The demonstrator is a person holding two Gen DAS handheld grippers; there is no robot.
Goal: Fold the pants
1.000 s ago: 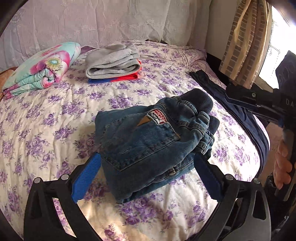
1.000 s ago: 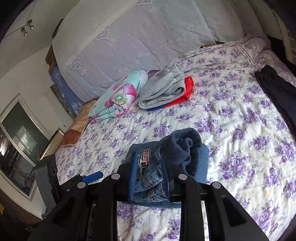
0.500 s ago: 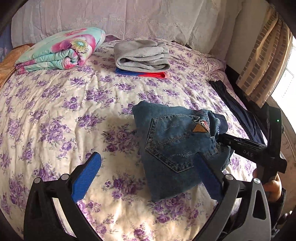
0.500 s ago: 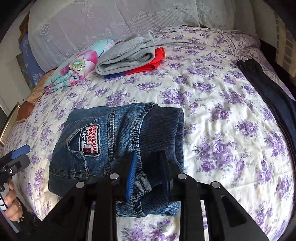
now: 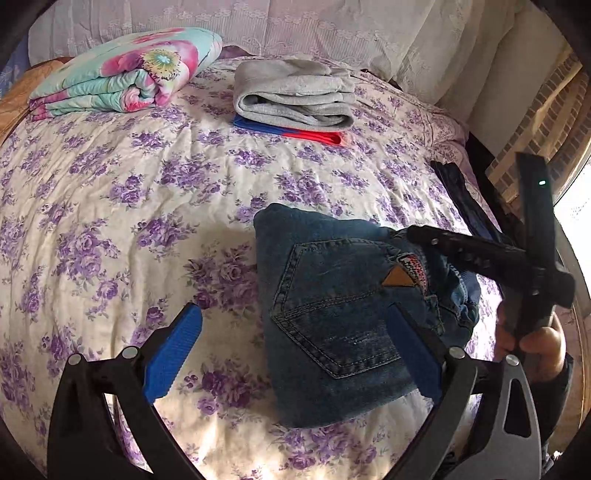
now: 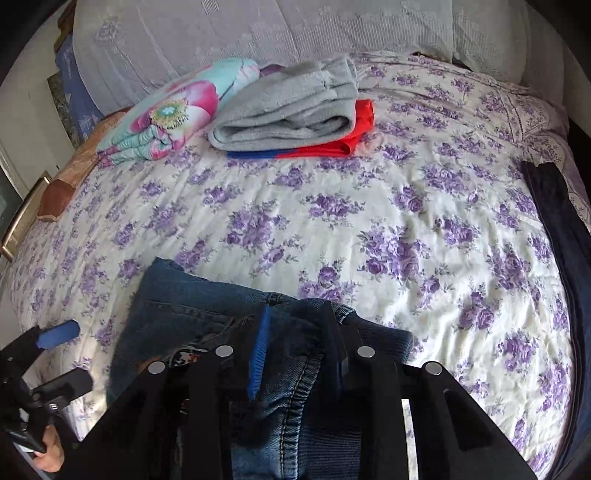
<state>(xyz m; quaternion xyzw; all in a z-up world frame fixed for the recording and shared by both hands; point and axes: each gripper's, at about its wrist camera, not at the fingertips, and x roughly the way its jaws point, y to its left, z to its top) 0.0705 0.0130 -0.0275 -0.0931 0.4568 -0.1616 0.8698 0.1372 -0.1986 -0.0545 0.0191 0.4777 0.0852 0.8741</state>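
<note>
The folded blue denim pants (image 5: 332,314) lie on the flowered bedspread (image 5: 129,206), back pocket up. My left gripper (image 5: 295,347) is open and empty; its right blue pad (image 5: 413,354) rests over the pants' near edge, the left pad over bare bedspread. My right gripper (image 6: 295,354) is shut on the pants' waistband end (image 6: 288,387), and it shows from the side in the left wrist view (image 5: 480,254) at the pants' right edge.
A stack of folded grey, blue and red clothes (image 5: 291,99) and a rolled floral quilt (image 5: 122,81) lie at the bed's far side. A dark garment (image 6: 561,236) lies along the right edge. Pillows (image 6: 258,33) line the headboard.
The right gripper carried the pants from held up to lying flat on the bed, then slid them further in. The left gripper stayed open and shifted left of the pants.
</note>
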